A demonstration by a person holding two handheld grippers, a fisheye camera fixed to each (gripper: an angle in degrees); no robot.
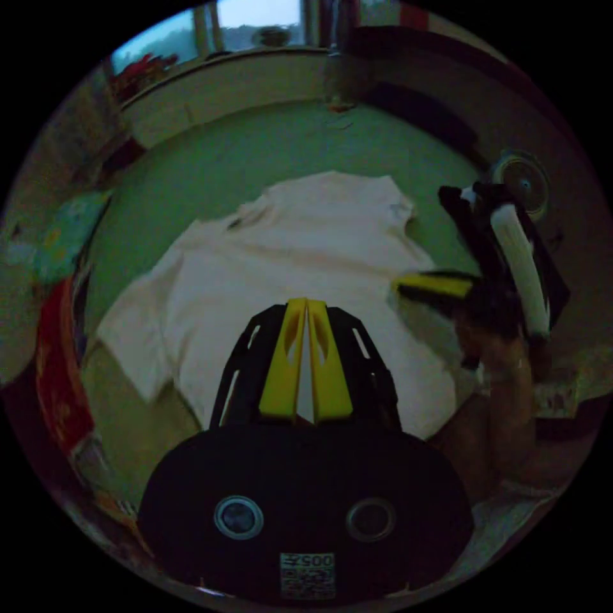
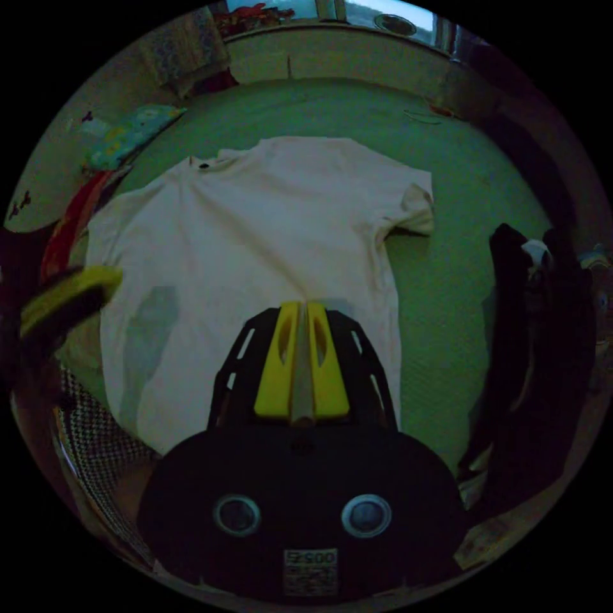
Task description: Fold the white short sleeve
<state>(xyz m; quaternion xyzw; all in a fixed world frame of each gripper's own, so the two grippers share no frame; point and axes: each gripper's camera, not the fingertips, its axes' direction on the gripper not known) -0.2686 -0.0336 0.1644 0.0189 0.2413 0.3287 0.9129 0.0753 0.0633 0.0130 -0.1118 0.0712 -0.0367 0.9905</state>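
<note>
Shirt laid out, nothing folded yet

Green bedcover [image 2: 460, 268] carries the white short sleeve shirt [image 2: 268, 236] flat across its middle, hem at the near edge. I hold my left gripper [image 1: 306, 305] and right gripper [image 2: 305, 308] closed, empty, above the hem, ready to fold.

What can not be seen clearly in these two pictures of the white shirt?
- Hem of the white shirt: covered by the right gripper body in the right gripper view, and by the left gripper body in the left gripper view.
- The colourful things beside the green bed: too dark and blurred to identify.
- The right gripper, seen in the left gripper view: motion-blurred.
</note>
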